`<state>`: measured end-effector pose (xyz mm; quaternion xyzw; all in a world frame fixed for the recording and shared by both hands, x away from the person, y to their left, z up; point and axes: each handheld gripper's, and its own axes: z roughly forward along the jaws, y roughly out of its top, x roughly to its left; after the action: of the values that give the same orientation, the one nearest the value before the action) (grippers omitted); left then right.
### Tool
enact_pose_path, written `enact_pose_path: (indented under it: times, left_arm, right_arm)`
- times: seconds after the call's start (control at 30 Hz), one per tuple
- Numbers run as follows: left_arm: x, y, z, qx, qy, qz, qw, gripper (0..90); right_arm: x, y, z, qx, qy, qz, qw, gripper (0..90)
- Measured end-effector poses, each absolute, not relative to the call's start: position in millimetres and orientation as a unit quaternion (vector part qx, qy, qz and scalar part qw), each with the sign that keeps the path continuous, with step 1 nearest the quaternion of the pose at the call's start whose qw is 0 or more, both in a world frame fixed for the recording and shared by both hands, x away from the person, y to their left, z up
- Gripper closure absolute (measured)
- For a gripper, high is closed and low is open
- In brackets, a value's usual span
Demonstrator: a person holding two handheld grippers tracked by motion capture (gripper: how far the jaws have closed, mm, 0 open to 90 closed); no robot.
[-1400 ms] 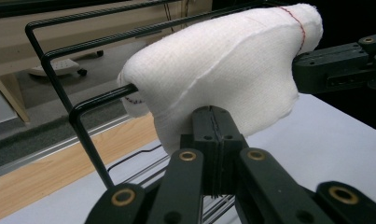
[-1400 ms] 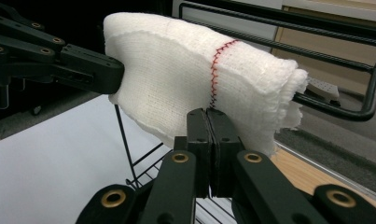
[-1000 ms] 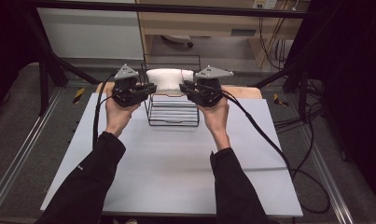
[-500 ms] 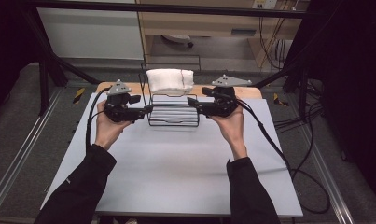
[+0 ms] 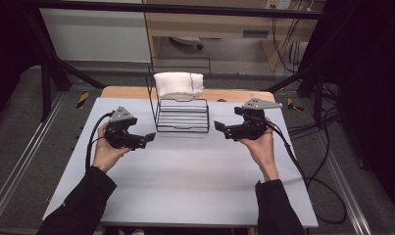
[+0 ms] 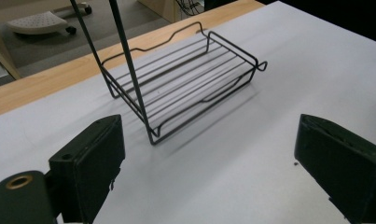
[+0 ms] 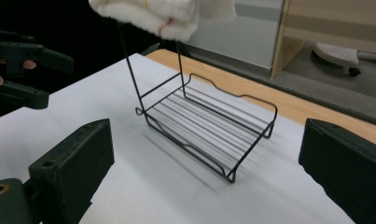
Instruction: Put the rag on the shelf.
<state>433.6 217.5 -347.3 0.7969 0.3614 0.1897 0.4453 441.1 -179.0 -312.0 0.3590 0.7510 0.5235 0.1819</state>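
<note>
What we cannot make out

In the left gripper view the wire rack's [image 6: 185, 79] uprights run off the top edge. In the right gripper view the white towel [image 7: 162, 14] is cut by the top edge. In the high view the person's sleeves leave at the bottom, and the table's [image 5: 185, 196] near edge is partly covered.

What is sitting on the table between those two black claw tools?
In the high view, a black wire rack with a white towel draped on top stands between the left gripper and the right gripper.

A black wire rack [image 5: 182, 116] draped with a white folded towel [image 5: 178, 84] stands mid-surface; bare white surface [image 5: 185, 181] flanks it.
</note>
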Motion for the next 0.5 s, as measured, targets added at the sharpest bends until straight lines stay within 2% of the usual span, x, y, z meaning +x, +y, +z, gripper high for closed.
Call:
enact_pose_path:
  times: [0.5]
  left_arm:
    - [402,246,-398,0.807,0.368,0.169,0.431,8.9]
  right_arm:
    - [414,-209,-370,0.366,0.767,0.505,0.150,0.7]
